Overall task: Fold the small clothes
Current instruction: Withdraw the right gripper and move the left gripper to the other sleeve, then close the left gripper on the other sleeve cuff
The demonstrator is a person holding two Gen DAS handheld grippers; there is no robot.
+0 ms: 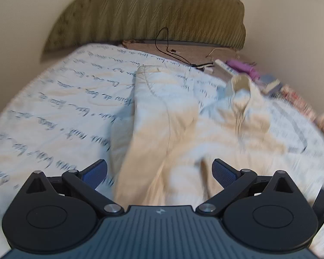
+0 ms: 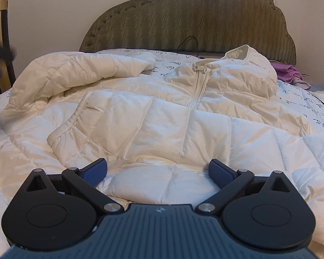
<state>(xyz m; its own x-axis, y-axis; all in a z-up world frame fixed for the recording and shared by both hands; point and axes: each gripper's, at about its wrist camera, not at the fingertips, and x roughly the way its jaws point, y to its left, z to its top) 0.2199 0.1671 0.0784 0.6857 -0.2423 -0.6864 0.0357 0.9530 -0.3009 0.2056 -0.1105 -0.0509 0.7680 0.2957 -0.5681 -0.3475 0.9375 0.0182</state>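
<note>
A cream quilted puffer jacket [image 2: 162, 112] lies front up on the bed, zipped [image 2: 198, 86], with its collar [image 2: 242, 54] toward the headboard. One sleeve [image 2: 75, 73] lies bunched at the upper left. My right gripper [image 2: 157, 170] is open low over the hem, its blue pads [image 2: 95, 171] wide apart and nothing between them. The left wrist view is blurred; there the jacket [image 1: 162, 112] stretches away below my left gripper [image 1: 159, 170], which is open and holds nothing.
A white bedspread with dark script [image 1: 54, 108] covers the bed. A padded olive headboard [image 2: 183, 21] stands behind. A black cable [image 1: 164, 41], a purple cloth [image 2: 285, 71] and small items [image 1: 270, 84] lie near the bed's head. A chair [image 2: 0, 43] stands at left.
</note>
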